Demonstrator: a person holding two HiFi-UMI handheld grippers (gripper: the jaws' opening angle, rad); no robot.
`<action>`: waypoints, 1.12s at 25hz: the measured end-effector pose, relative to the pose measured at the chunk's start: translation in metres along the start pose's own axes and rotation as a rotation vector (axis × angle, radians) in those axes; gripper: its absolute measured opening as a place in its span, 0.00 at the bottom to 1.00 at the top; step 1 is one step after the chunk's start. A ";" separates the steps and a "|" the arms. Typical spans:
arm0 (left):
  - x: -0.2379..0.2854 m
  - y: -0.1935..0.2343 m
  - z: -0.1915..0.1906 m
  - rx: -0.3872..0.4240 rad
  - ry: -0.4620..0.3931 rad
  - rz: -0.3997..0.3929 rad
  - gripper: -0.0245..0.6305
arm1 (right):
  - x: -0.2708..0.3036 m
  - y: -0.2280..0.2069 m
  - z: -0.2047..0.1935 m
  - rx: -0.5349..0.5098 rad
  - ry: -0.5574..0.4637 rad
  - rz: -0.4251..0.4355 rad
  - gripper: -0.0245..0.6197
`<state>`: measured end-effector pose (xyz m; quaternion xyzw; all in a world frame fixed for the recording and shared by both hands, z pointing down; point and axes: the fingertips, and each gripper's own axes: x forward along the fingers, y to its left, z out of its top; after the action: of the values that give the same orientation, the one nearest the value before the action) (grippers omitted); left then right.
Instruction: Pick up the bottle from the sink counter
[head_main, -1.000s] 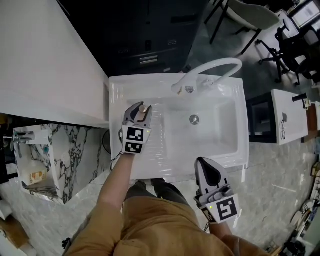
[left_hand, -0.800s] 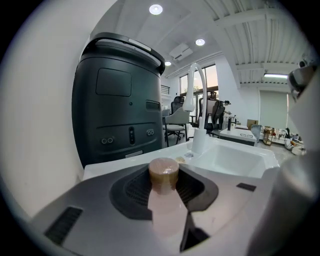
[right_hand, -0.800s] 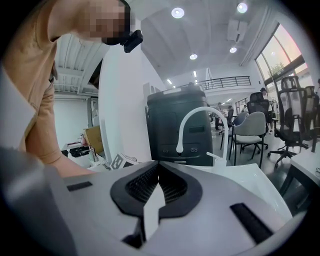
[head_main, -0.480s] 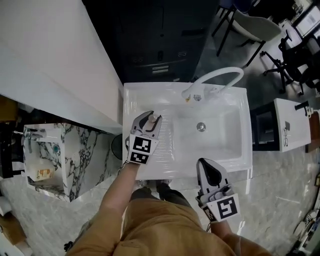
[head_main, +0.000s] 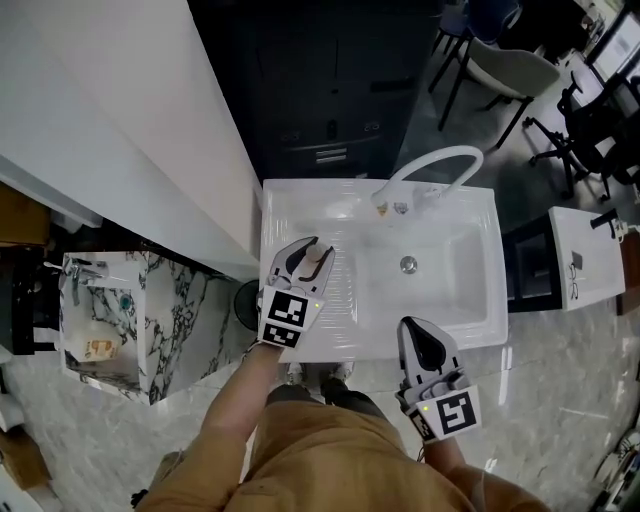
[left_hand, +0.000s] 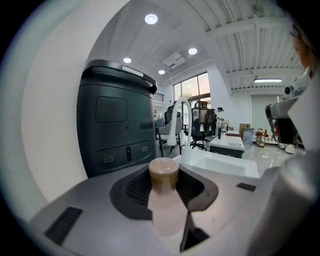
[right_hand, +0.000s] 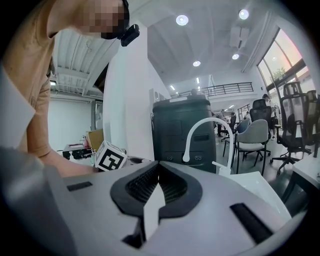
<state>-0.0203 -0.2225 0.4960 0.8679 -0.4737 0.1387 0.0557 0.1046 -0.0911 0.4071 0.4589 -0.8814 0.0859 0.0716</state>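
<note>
A small pale pink bottle (left_hand: 166, 210) with a brown cap sits between the jaws of my left gripper (left_hand: 165, 200), which is shut on it. In the head view the same bottle (head_main: 314, 263) shows as a pale shape inside the left gripper (head_main: 300, 262), held over the ribbed left side of the white sink counter (head_main: 290, 215). My right gripper (head_main: 422, 345) hangs at the counter's near edge, shut with nothing in it; in the right gripper view its jaws (right_hand: 156, 192) meet with only a thin slit between them.
A white curved faucet (head_main: 432, 163) arches over the basin (head_main: 445, 300) at the back. A dark cabinet (head_main: 330, 90) stands behind the sink, a white wall (head_main: 120, 120) to the left. A marble-patterned unit (head_main: 150, 320) lies left, chairs (head_main: 500, 60) at back right.
The left gripper has held the bottle throughout. The view has shifted, so the sink and both grippers sit lower and further right in the picture. The right gripper has kept its place by the counter edge.
</note>
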 end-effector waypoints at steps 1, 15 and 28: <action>-0.004 0.000 0.005 0.001 -0.007 -0.002 0.22 | -0.001 0.000 0.001 0.000 -0.001 -0.003 0.05; -0.054 0.010 0.043 0.012 -0.059 0.011 0.22 | -0.002 -0.003 0.019 -0.034 -0.044 -0.022 0.05; -0.106 0.012 0.081 0.003 -0.120 0.019 0.22 | -0.007 -0.018 0.034 -0.041 -0.078 -0.070 0.04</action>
<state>-0.0697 -0.1618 0.3868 0.8701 -0.4843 0.0878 0.0247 0.1219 -0.1036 0.3745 0.4911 -0.8684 0.0471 0.0495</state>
